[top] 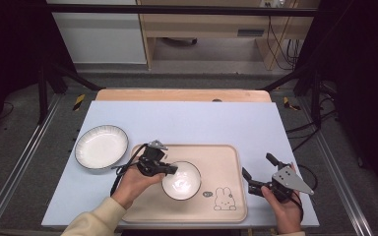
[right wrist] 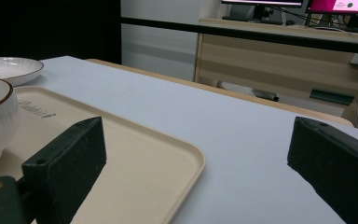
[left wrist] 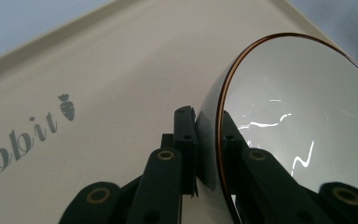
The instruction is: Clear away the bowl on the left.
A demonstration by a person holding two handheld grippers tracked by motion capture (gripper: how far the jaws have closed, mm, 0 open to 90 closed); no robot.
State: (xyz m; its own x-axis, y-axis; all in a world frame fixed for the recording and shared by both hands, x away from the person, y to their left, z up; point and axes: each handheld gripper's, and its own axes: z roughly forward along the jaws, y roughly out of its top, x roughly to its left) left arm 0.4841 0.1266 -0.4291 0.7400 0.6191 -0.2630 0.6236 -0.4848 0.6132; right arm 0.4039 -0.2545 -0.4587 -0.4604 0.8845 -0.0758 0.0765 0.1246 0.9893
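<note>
With its jaws clamped on the left rim of the bowl [top: 181, 181] in the middle of the tray [top: 226, 155], the left gripper [top: 173, 169] looks mid-carry or mid-placement. Right gripper [top: 257, 172] waits at the tray's right edge, jaws apart; next comes a level lift or clean release.

Left gripper [left wrist: 208, 140] jaws rise from bottom centre of the frame, pinched on the rim of a white bowl [left wrist: 303, 116]: one jaw outside the wall, the other inside. Bowl has a thin brown rim, fills the right half, glossy inside with light streaks. Beige tray [left wrist: 121, 60] lies beneath; grey "bbit" lettering and a small carrot mark at left edge. Tray rim runs across the upper left.
</note>
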